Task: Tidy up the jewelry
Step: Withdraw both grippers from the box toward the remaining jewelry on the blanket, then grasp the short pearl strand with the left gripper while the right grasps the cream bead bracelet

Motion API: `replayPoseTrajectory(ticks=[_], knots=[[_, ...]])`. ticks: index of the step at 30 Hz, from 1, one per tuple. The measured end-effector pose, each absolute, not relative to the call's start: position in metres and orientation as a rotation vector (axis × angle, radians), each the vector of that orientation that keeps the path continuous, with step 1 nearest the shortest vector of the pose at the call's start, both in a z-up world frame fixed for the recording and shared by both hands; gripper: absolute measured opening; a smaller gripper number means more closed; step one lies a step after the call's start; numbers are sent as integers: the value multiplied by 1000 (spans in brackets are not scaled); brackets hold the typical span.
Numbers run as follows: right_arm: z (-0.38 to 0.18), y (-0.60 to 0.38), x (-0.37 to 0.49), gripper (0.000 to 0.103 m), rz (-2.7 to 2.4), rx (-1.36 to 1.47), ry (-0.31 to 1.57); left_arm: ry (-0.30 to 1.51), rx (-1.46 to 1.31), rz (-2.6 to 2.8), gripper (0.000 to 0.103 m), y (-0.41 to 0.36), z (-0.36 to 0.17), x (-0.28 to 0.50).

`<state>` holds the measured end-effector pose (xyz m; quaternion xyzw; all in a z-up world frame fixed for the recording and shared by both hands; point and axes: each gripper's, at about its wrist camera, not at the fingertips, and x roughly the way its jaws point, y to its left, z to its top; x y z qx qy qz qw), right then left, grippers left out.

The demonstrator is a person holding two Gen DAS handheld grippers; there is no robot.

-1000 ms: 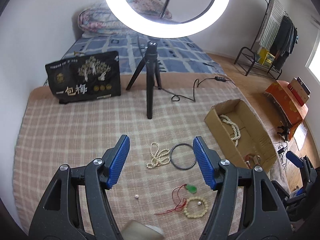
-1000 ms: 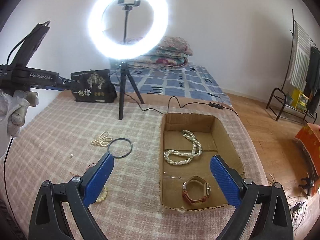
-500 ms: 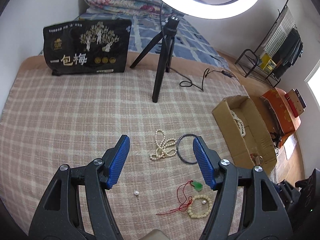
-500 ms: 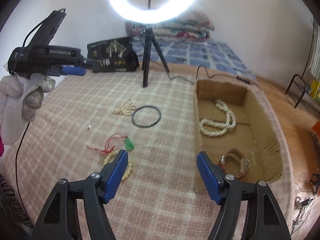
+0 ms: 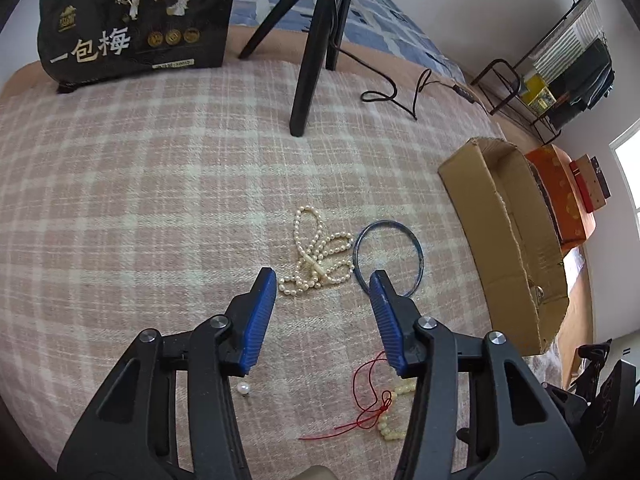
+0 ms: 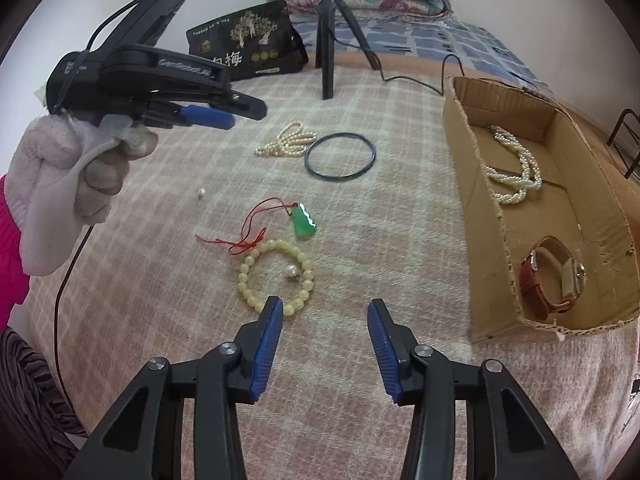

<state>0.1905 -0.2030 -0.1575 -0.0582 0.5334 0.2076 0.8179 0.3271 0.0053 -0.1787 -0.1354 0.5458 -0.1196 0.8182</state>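
My left gripper (image 5: 322,280) hovers over the plaid blanket with its jaws closing and nothing pressed between the blue pads. A cream pearl necklace (image 5: 316,256) lies just beyond its fingertips, and a dark bangle (image 5: 386,223) sits beside the right finger. My right gripper (image 6: 325,306) is also closing on nothing. It hangs just short of a yellow bead bracelet (image 6: 244,280) that encircles a small pearl earring (image 6: 293,271). A green pendant (image 6: 305,222) on a red cord (image 6: 256,236) lies past the bracelet. A loose pearl (image 6: 201,193) rests further left.
A cardboard box (image 6: 484,216) on the right holds a pearl necklace (image 6: 516,172) and a red-strapped watch (image 6: 552,276). A black tripod (image 5: 308,80) with its cable and a black bag (image 5: 132,20) stand at the back. A gloved hand (image 6: 72,168) holds the left gripper.
Both grippers sank toward the blanket and tipped downward, and their jaws narrowed. The right one shifted left from in front of the box to the bead bracelet.
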Motion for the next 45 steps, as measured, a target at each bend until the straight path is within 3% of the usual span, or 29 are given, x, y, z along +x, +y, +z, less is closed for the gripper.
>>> replayPoseTrajectory(ticks=[6,19,21,27,32,36,40,45], knots=[[-169,-202,192,40,458,-65,1187,1198,-267,-249,44,-4,-195,333],[-185,-191,203,33,450,-14,1236,1213,-248,-238,44,-9,-211,343],[-187,-189,206,32,447,-11,1239,1217,-240,-236,39,-11,-214,344],[-191,-172,214,28,417,-102,1239,1217,-221,-239,38,-14,-220,348],[-195,-162,213,22,399,-201,1226,1205,-182,-223,27,-17,-225,349],[-195,-160,211,14,385,-244,1206,1193,-177,-201,13,-13,-226,349],[-194,-164,213,6,378,-234,1194,1189,-206,-204,9,-5,-225,348],[-186,-170,207,5,389,-206,1172,1173,-233,-188,5,3,-218,345]])
